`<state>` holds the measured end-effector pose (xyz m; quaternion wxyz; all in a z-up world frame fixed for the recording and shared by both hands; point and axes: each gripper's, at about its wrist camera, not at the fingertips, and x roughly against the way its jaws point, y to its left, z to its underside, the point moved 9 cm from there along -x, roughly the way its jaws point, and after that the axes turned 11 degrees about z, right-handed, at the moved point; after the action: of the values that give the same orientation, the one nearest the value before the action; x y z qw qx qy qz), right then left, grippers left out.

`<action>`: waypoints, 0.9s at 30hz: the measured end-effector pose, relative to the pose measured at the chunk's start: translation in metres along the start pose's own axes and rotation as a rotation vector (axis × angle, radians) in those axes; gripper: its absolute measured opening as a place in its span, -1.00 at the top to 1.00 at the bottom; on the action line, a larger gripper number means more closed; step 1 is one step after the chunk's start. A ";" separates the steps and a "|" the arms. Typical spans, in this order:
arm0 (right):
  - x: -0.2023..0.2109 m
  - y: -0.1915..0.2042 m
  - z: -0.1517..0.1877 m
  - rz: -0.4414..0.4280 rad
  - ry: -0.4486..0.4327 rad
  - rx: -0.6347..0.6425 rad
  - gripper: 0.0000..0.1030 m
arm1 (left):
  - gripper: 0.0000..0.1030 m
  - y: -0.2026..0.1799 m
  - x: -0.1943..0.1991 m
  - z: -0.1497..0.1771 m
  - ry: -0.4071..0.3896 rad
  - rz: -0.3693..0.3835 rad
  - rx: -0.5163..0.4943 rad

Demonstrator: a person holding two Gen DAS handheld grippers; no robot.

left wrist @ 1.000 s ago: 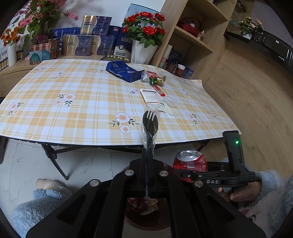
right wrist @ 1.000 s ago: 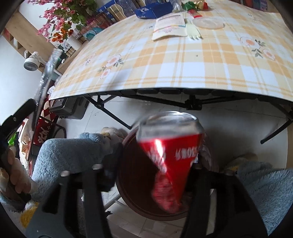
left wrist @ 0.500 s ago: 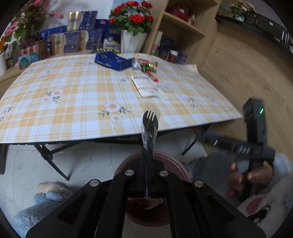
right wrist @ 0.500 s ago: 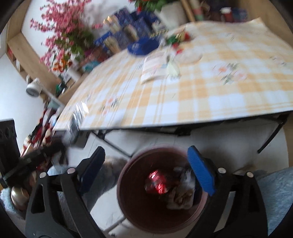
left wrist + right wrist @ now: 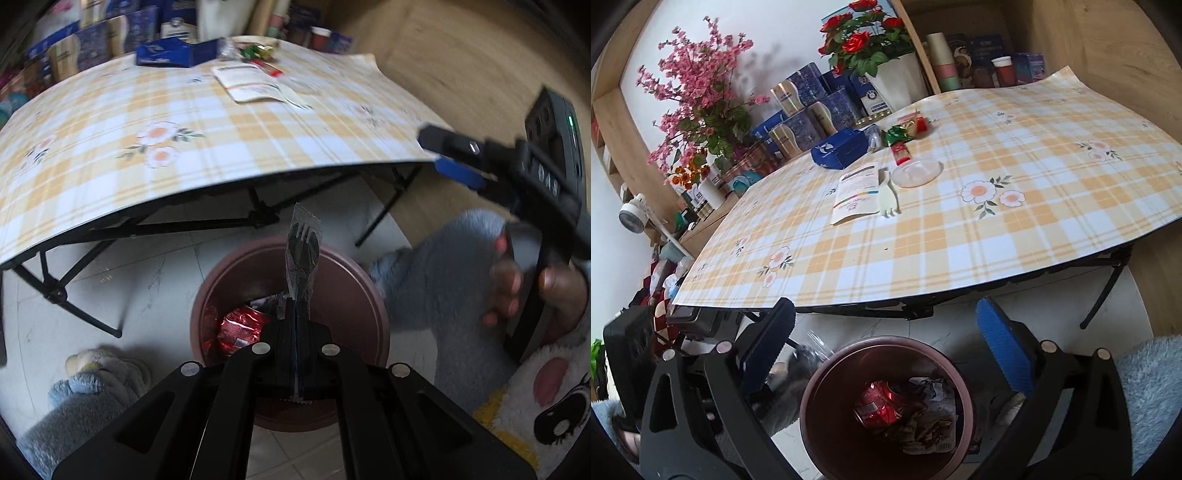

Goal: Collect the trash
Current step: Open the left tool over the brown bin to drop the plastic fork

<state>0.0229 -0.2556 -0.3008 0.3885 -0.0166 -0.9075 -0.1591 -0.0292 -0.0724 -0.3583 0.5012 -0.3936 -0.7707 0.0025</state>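
Your left gripper (image 5: 295, 314) is clamped on a black plastic fork in a clear wrapper (image 5: 302, 254), holding it upright right above the brown trash bin (image 5: 369, 295) on the floor beside the table (image 5: 221, 122). Your right gripper (image 5: 886, 354) hangs over the same bin with its jaws wide apart and nothing between them. The crushed red can (image 5: 879, 406) lies inside the bin among crumpled wrappers, while a paper packet (image 5: 858, 192), a clear plastic lid (image 5: 916, 172) and a blue box (image 5: 840, 147) sit on the checked tablecloth.
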 end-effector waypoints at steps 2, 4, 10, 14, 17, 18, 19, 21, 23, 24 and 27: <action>0.000 -0.001 0.002 0.003 0.004 -0.005 -0.88 | 0.97 -0.006 -0.005 0.002 0.020 0.001 -0.027; -0.001 -0.002 0.002 0.005 0.008 -0.009 -0.88 | 0.88 -0.011 -0.009 0.004 0.036 -0.006 -0.052; -0.004 -0.003 0.005 0.008 0.026 -0.011 -0.88 | -0.14 -0.011 -0.006 0.000 0.006 -0.068 -0.093; -0.004 -0.001 0.006 0.012 0.026 -0.003 -0.88 | -0.58 -0.001 0.002 -0.004 -0.029 -0.128 -0.070; -0.005 0.001 0.007 0.015 0.036 0.004 -0.89 | -0.75 0.011 0.010 -0.008 -0.060 -0.153 -0.018; -0.005 0.001 0.008 0.015 0.038 0.005 -0.89 | -0.76 0.014 0.013 -0.010 -0.070 -0.156 -0.003; -0.005 0.001 0.008 0.017 0.040 0.009 -0.89 | -0.79 0.018 0.016 -0.011 -0.081 -0.156 0.016; -0.007 0.002 0.009 0.026 0.047 0.018 -0.89 | -0.84 0.028 0.023 -0.012 -0.104 -0.171 0.060; -0.009 0.002 0.010 0.041 0.061 0.027 -0.89 | -0.86 0.037 0.028 -0.013 -0.124 -0.185 0.102; -0.011 0.001 0.010 0.047 0.070 0.029 -0.89 | -0.87 0.040 0.031 -0.014 -0.134 -0.186 0.123; -0.015 -0.002 0.006 0.099 0.092 0.055 -0.89 | -0.87 0.047 0.040 -0.016 -0.171 -0.187 0.161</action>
<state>0.0296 -0.2539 -0.3158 0.4374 -0.0434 -0.8908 -0.1154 0.0038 -0.0218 -0.3381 0.4619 -0.2769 -0.8410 0.0511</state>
